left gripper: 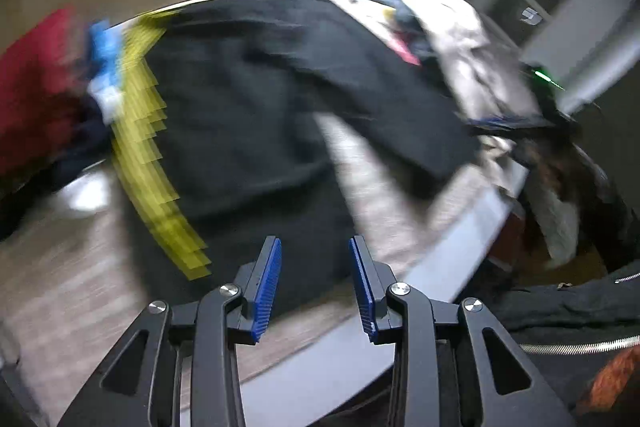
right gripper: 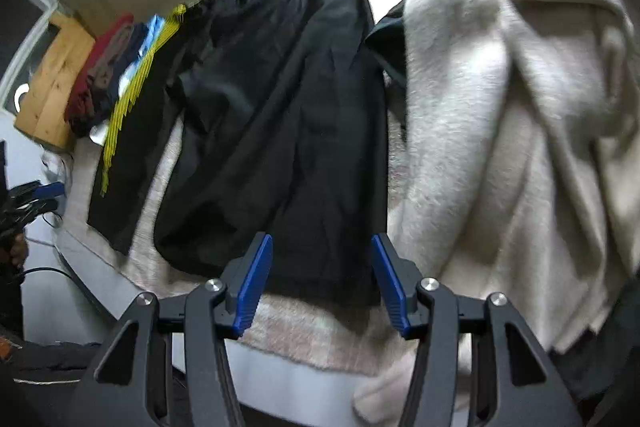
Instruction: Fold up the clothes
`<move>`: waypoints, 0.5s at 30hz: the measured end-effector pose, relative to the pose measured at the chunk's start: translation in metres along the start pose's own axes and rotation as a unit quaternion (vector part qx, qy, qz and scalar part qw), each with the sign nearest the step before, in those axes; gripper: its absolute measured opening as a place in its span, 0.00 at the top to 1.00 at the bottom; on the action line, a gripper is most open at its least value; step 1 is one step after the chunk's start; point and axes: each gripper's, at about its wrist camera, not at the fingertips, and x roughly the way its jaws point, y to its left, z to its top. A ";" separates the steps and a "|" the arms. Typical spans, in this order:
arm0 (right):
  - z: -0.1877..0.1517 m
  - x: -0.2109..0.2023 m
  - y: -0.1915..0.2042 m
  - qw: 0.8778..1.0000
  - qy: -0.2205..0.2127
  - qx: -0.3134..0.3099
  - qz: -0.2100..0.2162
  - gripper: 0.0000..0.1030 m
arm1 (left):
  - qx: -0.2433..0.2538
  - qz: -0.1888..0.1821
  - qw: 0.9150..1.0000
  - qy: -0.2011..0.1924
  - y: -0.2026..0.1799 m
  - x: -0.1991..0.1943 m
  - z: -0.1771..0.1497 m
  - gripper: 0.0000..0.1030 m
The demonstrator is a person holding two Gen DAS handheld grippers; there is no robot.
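Note:
Black trousers [left gripper: 248, 99] [right gripper: 272, 99] with a yellow side stripe [left gripper: 148, 147] [right gripper: 132, 95] lie spread flat on a pale fuzzy cover, waistband at the far end, legs toward me. My left gripper [left gripper: 314, 241] hovers over the near end of the stripe-side leg, open, with nothing between its blue pads. My right gripper [right gripper: 322, 237] hangs above the hem of the other leg, also open and empty. The left wrist view is blurred. In the right wrist view, the left gripper's blue pad [right gripper: 46, 190] shows at the far left edge.
A bulky cream fleece pile [right gripper: 500, 107] [left gripper: 472, 59] lies right of the trousers. Folded red, navy and blue clothes [right gripper: 100, 75] [left gripper: 36, 87] are stacked at the left by a wooden box [right gripper: 56, 83]. The grey table edge [right gripper: 100, 279] runs along the near side.

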 end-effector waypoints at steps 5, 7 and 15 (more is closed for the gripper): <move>0.007 0.014 -0.008 0.999 0.014 -0.032 -0.019 0.51 | 0.044 -0.057 0.997 0.010 -0.072 0.049 0.017 0.66; 0.009 0.013 -0.014 0.999 0.019 -0.042 0.003 0.51 | 0.031 -0.064 0.997 0.017 -0.088 0.074 0.027 0.66; 0.008 0.008 -0.031 0.993 0.038 -0.092 0.067 0.51 | -0.067 -0.009 0.996 0.051 -0.096 0.145 0.048 0.66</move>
